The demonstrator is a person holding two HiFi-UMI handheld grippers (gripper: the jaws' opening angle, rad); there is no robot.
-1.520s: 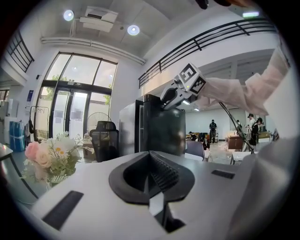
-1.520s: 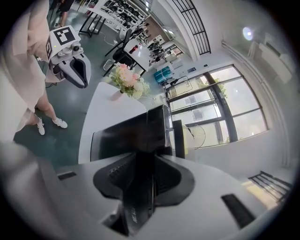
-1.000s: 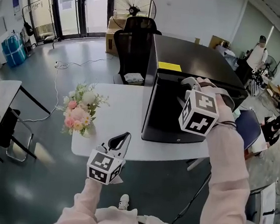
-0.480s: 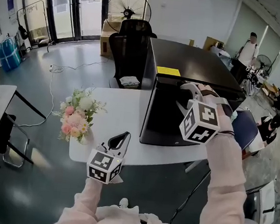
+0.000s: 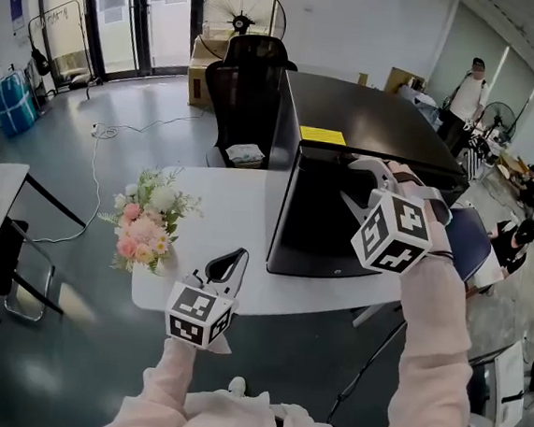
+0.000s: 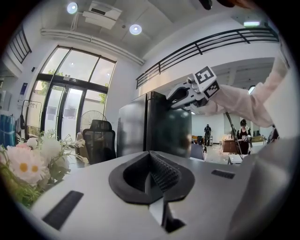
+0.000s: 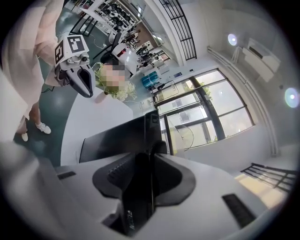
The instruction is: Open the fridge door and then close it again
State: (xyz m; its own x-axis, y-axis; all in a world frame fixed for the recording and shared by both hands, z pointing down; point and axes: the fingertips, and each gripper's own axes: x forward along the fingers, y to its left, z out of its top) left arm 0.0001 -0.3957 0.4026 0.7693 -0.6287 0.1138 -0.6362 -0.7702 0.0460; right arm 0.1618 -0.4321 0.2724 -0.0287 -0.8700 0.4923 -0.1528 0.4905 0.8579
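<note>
The glossy black fridge (image 5: 380,115) wears a yellow label (image 5: 322,135), print unreadable; only its own view shows the right gripper (image 7: 149,161) clamped, part-open, on the door edge (image 7: 145,131); left gripper (image 6: 152,164) closed, empty.

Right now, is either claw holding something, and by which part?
The right claw grips the fridge door by its top edge. The left claw is shut and holds nothing.
</note>
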